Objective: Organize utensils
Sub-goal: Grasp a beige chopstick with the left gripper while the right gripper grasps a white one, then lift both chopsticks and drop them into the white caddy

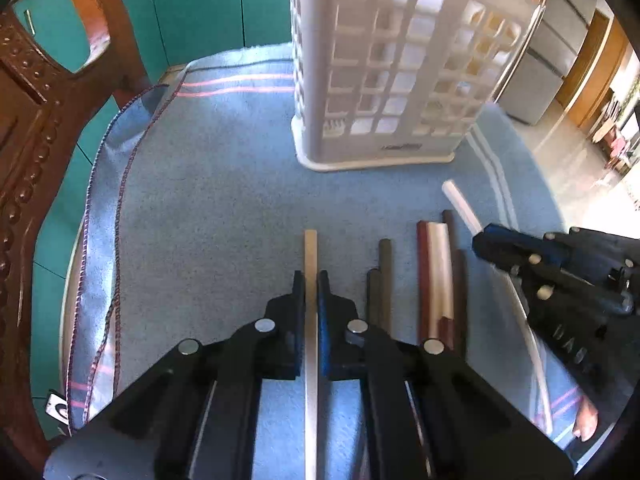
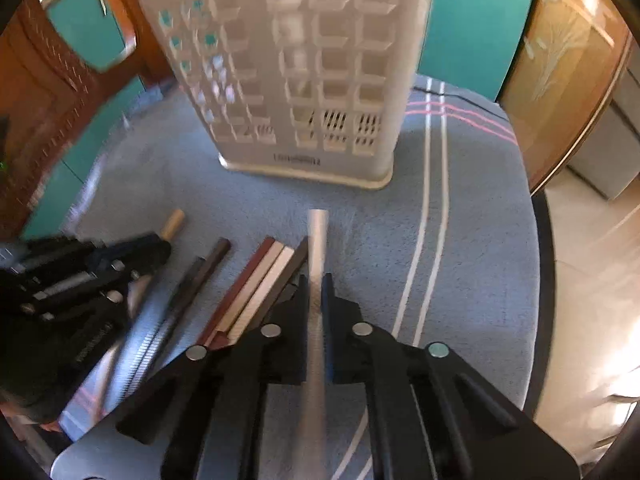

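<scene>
A tall white slotted utensil holder (image 1: 384,80) (image 2: 304,80) stands upright at the back of a blue towel (image 1: 208,208). In the left wrist view my left gripper (image 1: 311,280) is shut on a utensil with a tan handle (image 1: 311,248), which points toward the holder. My right gripper (image 2: 316,282) is shut on a utensil with a silver-white handle (image 2: 319,236). Between the two lie several loose utensils: dark handles (image 1: 382,276) (image 2: 204,272) and red-brown and white handles (image 1: 436,272) (image 2: 260,284). Each view shows the other gripper (image 1: 480,240) (image 2: 162,246) at its side.
A carved wooden chair (image 1: 36,128) stands close on the left, with teal cabinet fronts (image 1: 200,8) behind the table. The towel's hemmed edge (image 1: 100,200) hangs over the left rim. The table's right edge (image 2: 538,248) drops to a pale floor (image 2: 592,288).
</scene>
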{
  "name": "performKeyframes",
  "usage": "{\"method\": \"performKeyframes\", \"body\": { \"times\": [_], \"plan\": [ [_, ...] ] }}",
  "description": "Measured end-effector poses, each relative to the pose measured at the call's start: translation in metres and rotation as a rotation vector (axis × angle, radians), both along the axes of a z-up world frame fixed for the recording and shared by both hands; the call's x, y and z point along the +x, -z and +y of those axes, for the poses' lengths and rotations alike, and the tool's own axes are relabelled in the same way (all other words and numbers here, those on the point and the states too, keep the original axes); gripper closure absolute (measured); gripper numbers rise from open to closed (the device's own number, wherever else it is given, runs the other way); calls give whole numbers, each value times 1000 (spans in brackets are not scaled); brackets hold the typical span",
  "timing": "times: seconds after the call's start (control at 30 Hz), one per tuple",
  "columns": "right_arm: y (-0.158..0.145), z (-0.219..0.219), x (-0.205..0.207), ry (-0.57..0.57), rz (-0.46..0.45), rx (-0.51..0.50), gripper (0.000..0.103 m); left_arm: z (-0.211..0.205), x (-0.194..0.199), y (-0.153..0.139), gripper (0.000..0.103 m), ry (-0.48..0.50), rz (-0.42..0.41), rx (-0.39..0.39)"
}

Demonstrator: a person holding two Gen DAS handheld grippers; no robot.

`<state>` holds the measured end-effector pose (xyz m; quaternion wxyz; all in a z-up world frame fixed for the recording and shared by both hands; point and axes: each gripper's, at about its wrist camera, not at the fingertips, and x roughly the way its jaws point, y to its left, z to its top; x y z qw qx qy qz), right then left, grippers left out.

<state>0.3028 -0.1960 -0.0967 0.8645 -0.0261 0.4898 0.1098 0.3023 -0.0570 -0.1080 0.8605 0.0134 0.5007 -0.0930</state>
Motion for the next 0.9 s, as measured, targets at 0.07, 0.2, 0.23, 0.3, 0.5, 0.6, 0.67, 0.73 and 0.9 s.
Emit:
{"method": "performKeyframes", "body": {
  "times": [0.07, 0.2, 0.23, 0.3, 0.5, 0.6, 0.67, 0.73, 0.9],
  "plan": [
    [-26, -12, -11, 4, -48, 69, 97, 2, -9, -17, 96, 7, -43, -15],
    [-78, -33, -43, -13, -144, 169, 97, 3, -41, -74, 96, 40, -176, -75],
    [-94, -38, -51, -17, -181, 188, 97, 5, -50, -90, 96, 44, -219, -83],
    [-123, -46, -70, -22, -246, 227, 97, 7, -62, -116, 96, 50, -283, -103],
    [-194, -53, -87, -16, -418, 326, 96, 22, -80, -207, 96, 37, -501, -180],
    [-234, -61, -74, 24, -515, 388, 96, 30, -73, -250, 96, -8, -609, -227],
    [-252, -65, -62, 49, -575, 430, 96, 36, -63, -270, 96, -45, -669, -276],
    [-267, -71, -52, 99, -621, 424, 96, 44, -51, -285, 96, -107, -720, -313],
    [-264, -73, -28, 198, -669, 405, 96, 61, -17, -292, 96, -232, -839, -357]
  ]
}}
